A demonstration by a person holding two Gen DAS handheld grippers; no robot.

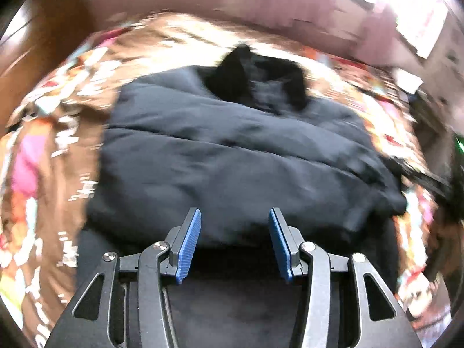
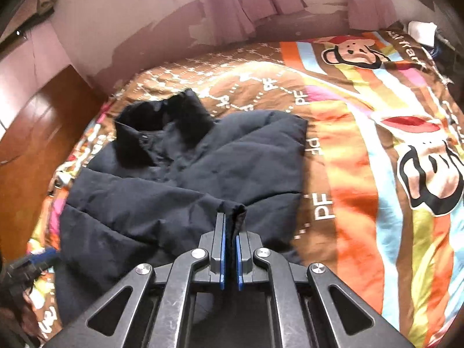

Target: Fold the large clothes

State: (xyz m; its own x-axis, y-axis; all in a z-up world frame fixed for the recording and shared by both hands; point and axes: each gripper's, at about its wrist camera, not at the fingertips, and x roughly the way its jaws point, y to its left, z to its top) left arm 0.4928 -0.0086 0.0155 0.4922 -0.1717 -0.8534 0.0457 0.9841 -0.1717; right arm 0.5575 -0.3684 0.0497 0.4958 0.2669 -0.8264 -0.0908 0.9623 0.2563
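Observation:
A dark navy puffer jacket (image 2: 185,179) lies spread on the bed with its black collar (image 2: 162,121) at the far end. My right gripper (image 2: 230,217) is shut on the jacket's sleeve cuff (image 2: 235,207), and the cloth bunches up between the blue pads. The left wrist view is blurred. In it the jacket (image 1: 232,150) fills the middle and the collar (image 1: 255,78) is beyond it. My left gripper (image 1: 235,211) stands open just over the jacket's near edge, with nothing pinched between its pads.
A brown and orange bedspread (image 2: 362,145) with cartoon monkeys covers the bed, with bare bedspread to the right of the jacket. Wooden floor (image 2: 29,133) lies off the left edge. A pink curtain (image 2: 246,3) hangs on the far wall. White items (image 2: 420,30) sit at the back right corner.

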